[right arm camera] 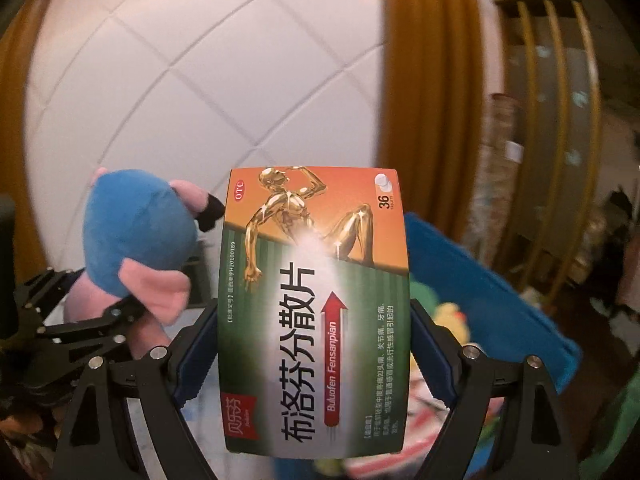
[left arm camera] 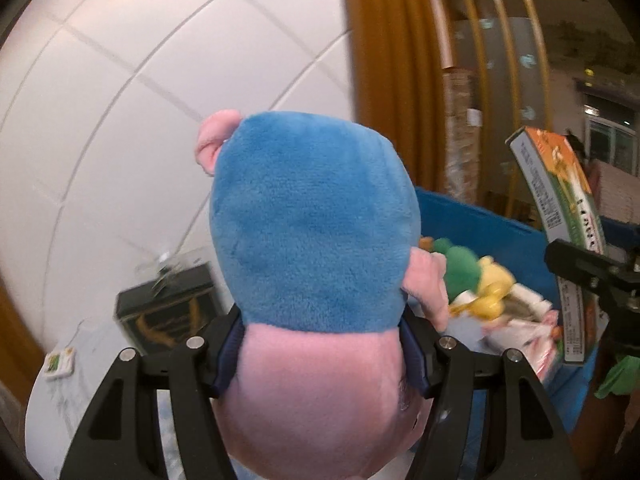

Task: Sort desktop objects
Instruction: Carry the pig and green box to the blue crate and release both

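A soft plush pig toy point(left arm camera: 316, 240), of short fuzzy pile with a rounded blue body, pink head and pink limbs, is pinched at its neck by the jaws of the left gripper point(left arm camera: 322, 354), whose blue-padded fingers press into the fabric on both sides. The toy is held in the air, tilted away from the camera, beside and above the near wall of a blue fabric bin point(left arm camera: 480, 220). In that bin a jumble of soft things is seen: a green plush point(left arm camera: 460, 268), a yellow plush point(left arm camera: 494, 284) and some white and pink packets, blurred.

A flat rectangular cardboard medicine box point(right arm camera: 316, 304), glossy, printed in orange and green with a golden figure, a red arrow and the words "Buluofen Fensanpian", is clamped by its long edges between the jaws of the right gripper point(right arm camera: 314, 344). The box is held lengthwise along the fingers, its printed face toward the camera, over the bin. In the left wrist view the same box point(left arm camera: 560, 208) is seen edge-on at the right, upright over the bin's far side.

The two grippers are held side by side, near one another, both angled forward and somewhat upward toward a white tiled wall point(left arm camera: 140, 80). On the white bench point(left arm camera: 52, 400) at lower left a dark box point(left arm camera: 168, 308) and a small green-printed sachet point(left arm camera: 59, 364) are seen.
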`<action>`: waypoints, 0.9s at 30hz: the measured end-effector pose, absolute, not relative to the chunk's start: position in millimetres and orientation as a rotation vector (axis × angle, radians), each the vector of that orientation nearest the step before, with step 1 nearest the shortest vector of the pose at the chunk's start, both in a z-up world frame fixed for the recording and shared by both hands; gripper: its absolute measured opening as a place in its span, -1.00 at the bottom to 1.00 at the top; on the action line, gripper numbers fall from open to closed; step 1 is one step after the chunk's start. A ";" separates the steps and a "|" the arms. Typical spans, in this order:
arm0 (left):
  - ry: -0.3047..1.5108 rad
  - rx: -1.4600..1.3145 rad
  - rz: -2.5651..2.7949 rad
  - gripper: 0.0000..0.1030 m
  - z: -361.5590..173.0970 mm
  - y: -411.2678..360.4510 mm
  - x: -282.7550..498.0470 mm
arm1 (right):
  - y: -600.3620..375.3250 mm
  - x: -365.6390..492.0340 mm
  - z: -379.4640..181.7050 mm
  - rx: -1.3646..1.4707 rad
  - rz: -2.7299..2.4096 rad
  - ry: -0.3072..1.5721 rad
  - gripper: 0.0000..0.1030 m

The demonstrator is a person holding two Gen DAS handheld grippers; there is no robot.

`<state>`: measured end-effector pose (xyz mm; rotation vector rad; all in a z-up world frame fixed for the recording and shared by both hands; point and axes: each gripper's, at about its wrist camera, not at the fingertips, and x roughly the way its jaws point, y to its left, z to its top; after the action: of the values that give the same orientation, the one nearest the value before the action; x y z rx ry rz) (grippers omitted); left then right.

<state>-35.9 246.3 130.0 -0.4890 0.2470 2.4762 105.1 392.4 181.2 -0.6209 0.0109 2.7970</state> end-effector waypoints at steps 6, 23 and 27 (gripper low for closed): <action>0.260 -0.428 2.386 0.25 148.6 323.5 -24.5 | 454.8 122.4 180.0 -0.602 2.671 0.051 0.69; 0.456 -0.646 2.255 0.40 108.0 454.5 -31.6 | 583.2 82.9 112.9 -0.825 2.578 0.126 0.69; 0.491 -0.691 2.252 0.49 97.9 451.1 -29.8 | 589.1 73.3 99.3 -0.896 2.565 0.130 0.70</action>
<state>-29.8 451.1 97.9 -0.6906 0.4914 2.2525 73.3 589.1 99.3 -0.8962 0.1303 2.5647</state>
